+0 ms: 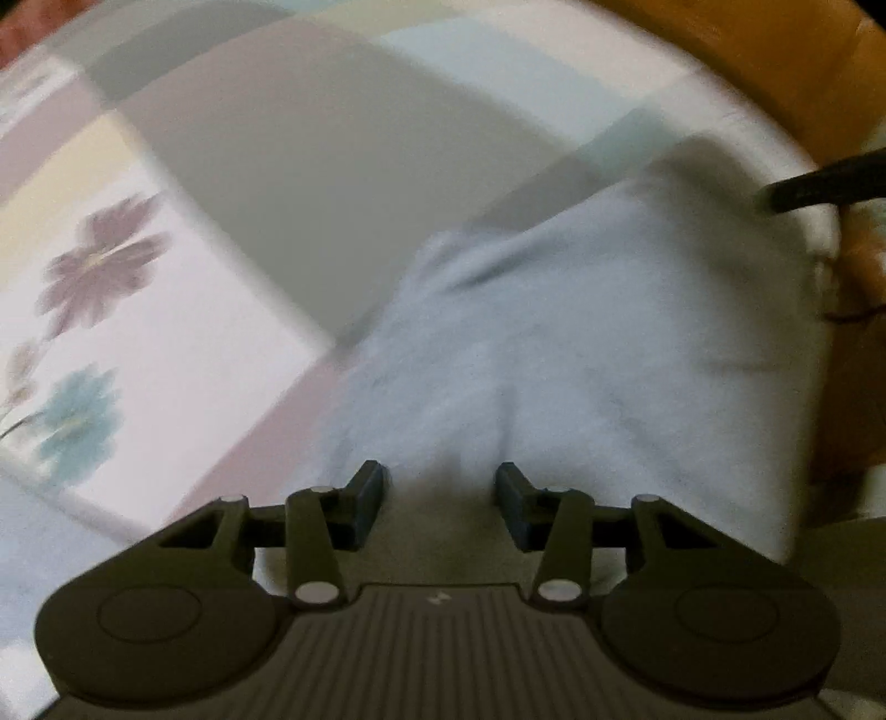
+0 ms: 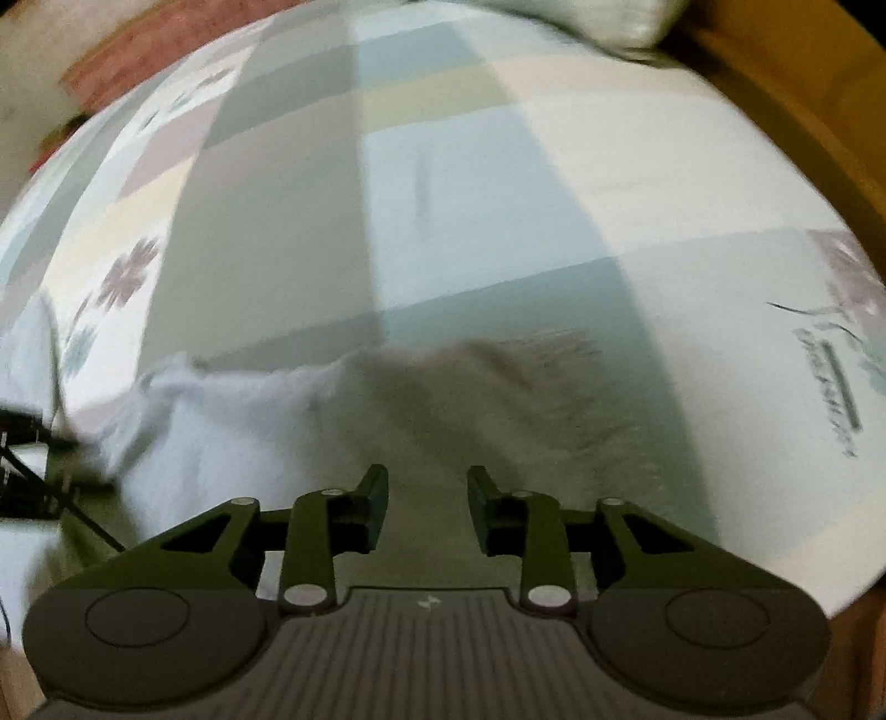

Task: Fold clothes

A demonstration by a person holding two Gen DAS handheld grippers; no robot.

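Observation:
A pale blue-white garment (image 1: 581, 343) lies bunched on a patchwork bedsheet (image 1: 310, 183). My left gripper (image 1: 440, 487) is open, its jaws apart right over the garment's near edge, holding nothing. My right gripper (image 2: 426, 490) is open too, jaws apart over the garment's shaded right part (image 2: 498, 399); the lighter part of the garment (image 2: 221, 421) spreads to the left. The right gripper's finger shows as a dark bar at the right edge of the left wrist view (image 1: 825, 185). Both views are blurred by motion.
The bedsheet (image 2: 554, 166) has pastel squares and flower prints (image 1: 99, 260). An orange-brown wooden bed frame (image 1: 736, 61) runs along the right side (image 2: 803, 127). A pillow (image 2: 598, 16) lies at the far end. The left gripper's body (image 2: 27, 459) shows at the left edge.

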